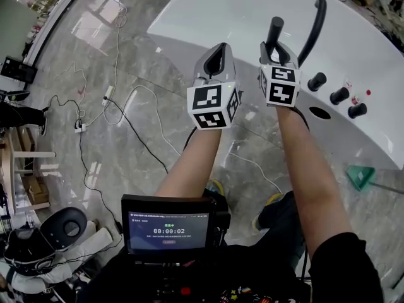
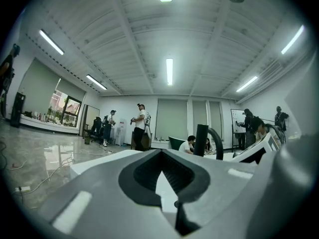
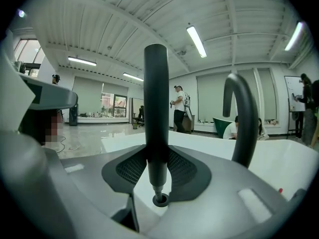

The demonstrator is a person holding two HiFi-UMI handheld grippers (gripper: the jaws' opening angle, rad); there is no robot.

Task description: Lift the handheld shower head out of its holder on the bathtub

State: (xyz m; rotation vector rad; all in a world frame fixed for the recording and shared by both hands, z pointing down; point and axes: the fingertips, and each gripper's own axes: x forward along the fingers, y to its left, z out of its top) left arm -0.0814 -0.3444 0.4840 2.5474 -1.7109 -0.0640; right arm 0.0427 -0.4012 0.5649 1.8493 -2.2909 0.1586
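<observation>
Chest screen [image 1: 167,231]: nearest the person, at 6 o'clock in the head view; timer showing.
Left gripper [image 2: 162,177]: at 9 o'clock of the other gripper. Its jaws stand a little apart with nothing between them, only white tub showing through the gap.
Right gripper [image 3: 156,167]: pressed onto the shower handle, one ribbed pad against each side of it.
Shower handle [image 3: 156,108]: the task's thing, a black stick standing upright between the right jaws, its head end well above them at 12 o'clock.
Holder ring [image 3: 160,199]: a dark ring on the tub deck. The handle's thin foot meets it, so the handle looks seated, not yet lifted.
Step in hand: grip made, pull to come, as I judge it.
Doing it well: draw straight up along the handle's own line, toward 12 o'clock in the right gripper view. Tilting early could jam the foot in the ring. Keep the pinch firm, since the smooth round shaft may slide in the pads.
Faucet spout [image 3: 242,118]: curved black arch at 2 o'clock of the handle, near it. Keep the lift from swinging that way.
Knobs [image 1: 339,95]: three black ones at 4 o'clock of the right gripper in the head view.
Bathtub [image 1: 252,11]: white, filling the far side.
People [image 2: 141,126]: standing across the room, well apart from the tub.
</observation>
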